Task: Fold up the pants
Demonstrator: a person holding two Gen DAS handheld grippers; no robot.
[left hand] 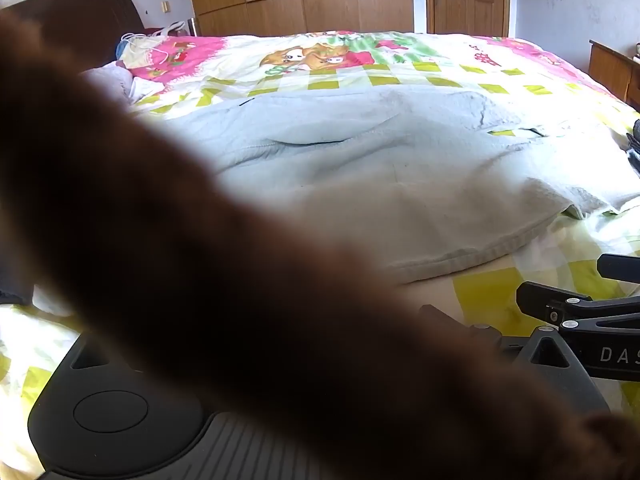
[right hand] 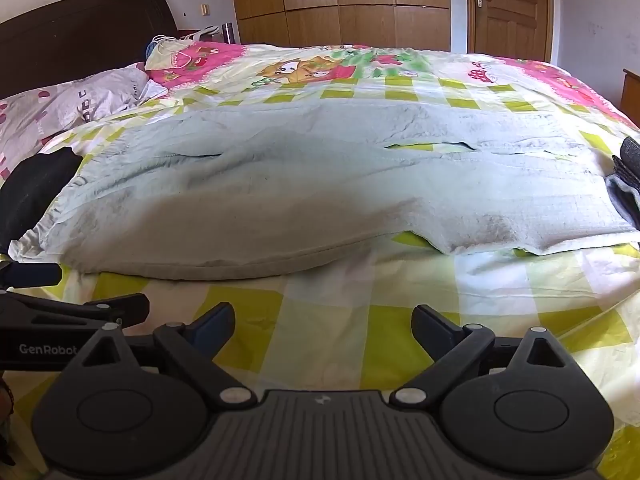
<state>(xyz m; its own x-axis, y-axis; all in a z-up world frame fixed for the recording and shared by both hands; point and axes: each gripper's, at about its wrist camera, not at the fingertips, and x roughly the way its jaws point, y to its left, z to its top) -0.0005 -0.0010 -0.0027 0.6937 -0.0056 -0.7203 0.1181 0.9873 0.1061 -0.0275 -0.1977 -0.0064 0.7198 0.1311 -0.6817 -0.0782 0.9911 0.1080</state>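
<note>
On the yellow-checked bedsheet (right hand: 320, 320) pale mint-green fabric pants (right hand: 320, 184) lie spread, near hem just beyond bare sheet. Both the right gripper (right hand: 323, 322) and left gripper (right hand: 76, 288) stand wide open, holding nothing.

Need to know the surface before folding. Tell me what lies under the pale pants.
The pale pants lie flat on the checked bedsheet, which shows along every visible edge. Whatever is directly beneath the fabric itself is covered and cannot be seen.

- Right gripper (right hand: 323, 322): matte black linkage arms, silver pivot pins, blue-black finger pads, ribbed grey base with round caps
- Left gripper (right hand: 48, 280): same black build, white "GenRobot" lettering on its side
</note>
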